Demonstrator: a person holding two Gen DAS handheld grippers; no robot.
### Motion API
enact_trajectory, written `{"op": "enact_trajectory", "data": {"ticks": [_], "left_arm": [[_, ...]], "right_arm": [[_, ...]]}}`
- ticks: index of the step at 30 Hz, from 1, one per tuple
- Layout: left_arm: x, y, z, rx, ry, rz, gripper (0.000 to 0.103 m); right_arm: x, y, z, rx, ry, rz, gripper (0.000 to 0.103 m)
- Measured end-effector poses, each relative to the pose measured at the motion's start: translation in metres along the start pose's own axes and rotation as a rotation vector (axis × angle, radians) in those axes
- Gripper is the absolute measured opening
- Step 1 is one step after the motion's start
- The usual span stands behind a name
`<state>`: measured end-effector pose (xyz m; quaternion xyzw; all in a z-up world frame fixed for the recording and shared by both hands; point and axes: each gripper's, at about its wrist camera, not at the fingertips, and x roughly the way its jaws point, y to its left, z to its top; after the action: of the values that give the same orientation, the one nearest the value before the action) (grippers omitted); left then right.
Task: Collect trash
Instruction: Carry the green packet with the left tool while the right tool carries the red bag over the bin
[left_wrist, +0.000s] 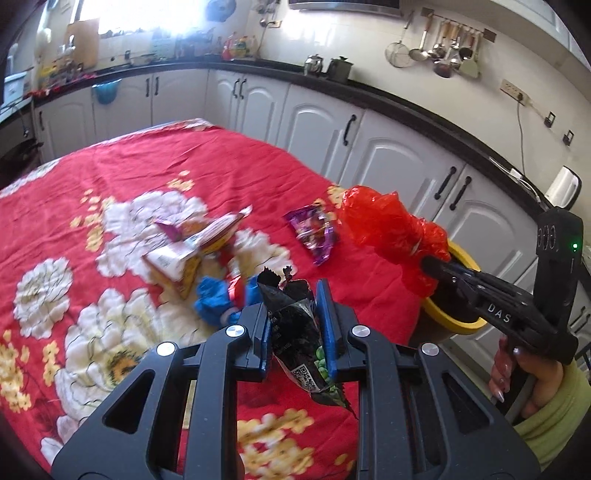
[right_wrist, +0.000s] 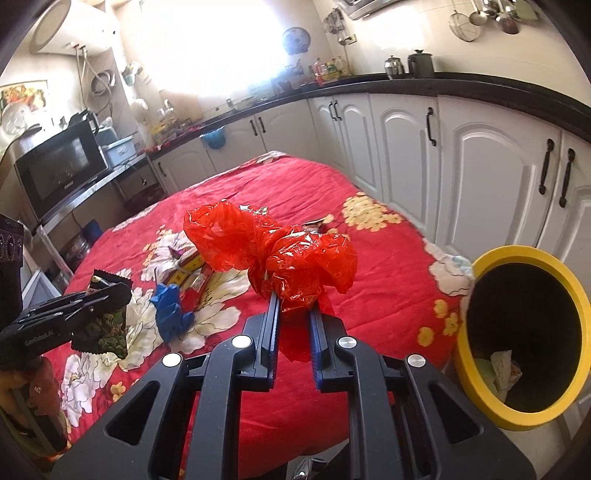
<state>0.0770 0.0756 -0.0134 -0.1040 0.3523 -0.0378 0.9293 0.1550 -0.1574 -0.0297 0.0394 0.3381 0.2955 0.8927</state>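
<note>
The left hand-held gripper (left_wrist: 295, 314) is clamped on a black snack wrapper (left_wrist: 295, 332), its long axis upright, torn end up, above the red floral tablecloth (left_wrist: 184, 166). The right hand-held gripper (right_wrist: 293, 314), angled down, pinches a crumpled red plastic bag (right_wrist: 273, 251) near the yellow-rimmed bin (right_wrist: 524, 332). Other wrappers lie on the cloth.

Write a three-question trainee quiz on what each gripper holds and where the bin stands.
1. True or false: the left gripper is shut on a black snack wrapper.
2. What does the right gripper hold? A) blue glove B) red plastic bag C) purple wrapper
3. Fill in: the bin has a ____ rim.

Key: 1 true. 2 B, the red plastic bag; the blue glove and purple wrapper lie on the red floral cloth. 3 yellow.
</note>
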Motion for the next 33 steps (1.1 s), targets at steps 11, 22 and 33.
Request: {"op": "enact_trajectory", "data": {"ticks": [11, 22, 33], "left_arm": [[0.011, -0.039, 0.014, 0.063, -0.023, -0.04, 0.015], [0.022, -0.064, 0.023, 0.089, -0.032, -0.078, 0.015], [0.036, -0.09, 0.032, 0.1, -0.036, -0.116, 0.015]], "right_arm": [[-0.019, -0.025, 0.005, 0.033, -0.052, -0.052, 0.014], [-0.034, -0.045, 0.006, 0.052, -0.084, -0.094, 0.014], [-0.051, -0.067, 0.005, 0.085, -0.111, -0.141, 0.014]]}}
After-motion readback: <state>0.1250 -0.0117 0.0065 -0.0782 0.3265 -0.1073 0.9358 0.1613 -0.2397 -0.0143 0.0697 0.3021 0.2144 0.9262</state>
